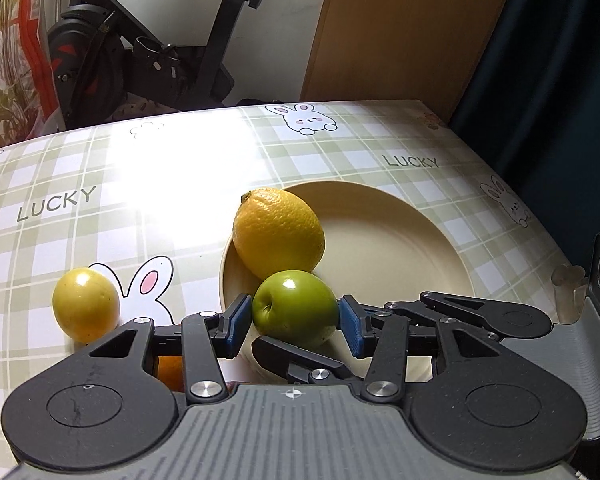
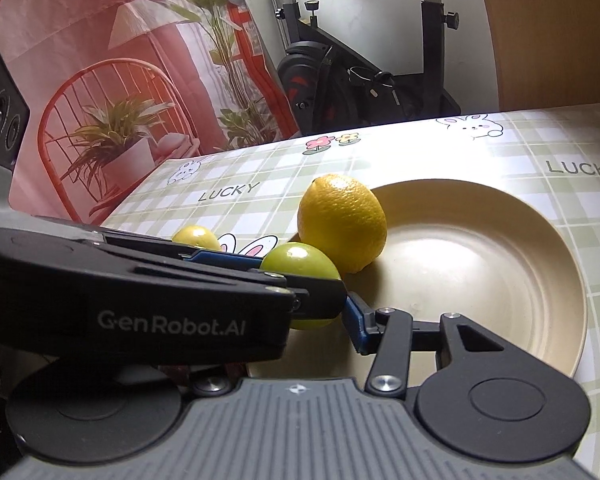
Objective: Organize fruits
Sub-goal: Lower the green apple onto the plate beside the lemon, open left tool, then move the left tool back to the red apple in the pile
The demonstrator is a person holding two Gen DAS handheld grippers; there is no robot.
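The green apple (image 1: pixel 295 307) sits on the near rim of the cream plate (image 1: pixel 440 240) against the lemon (image 1: pixel 279 235), the left gripper (image 1: pixel 294 322) closed on its sides, presumably setting it down; the right gripper's (image 2: pixel 320 320) opening is hidden.

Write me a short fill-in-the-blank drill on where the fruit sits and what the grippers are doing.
1. The left gripper has its pads on either side of the ____ apple.
2. The lemon rests on the ____.
3. The small yellow fruit lies on the ____, outside the plate.

Missing words: green; plate; tablecloth
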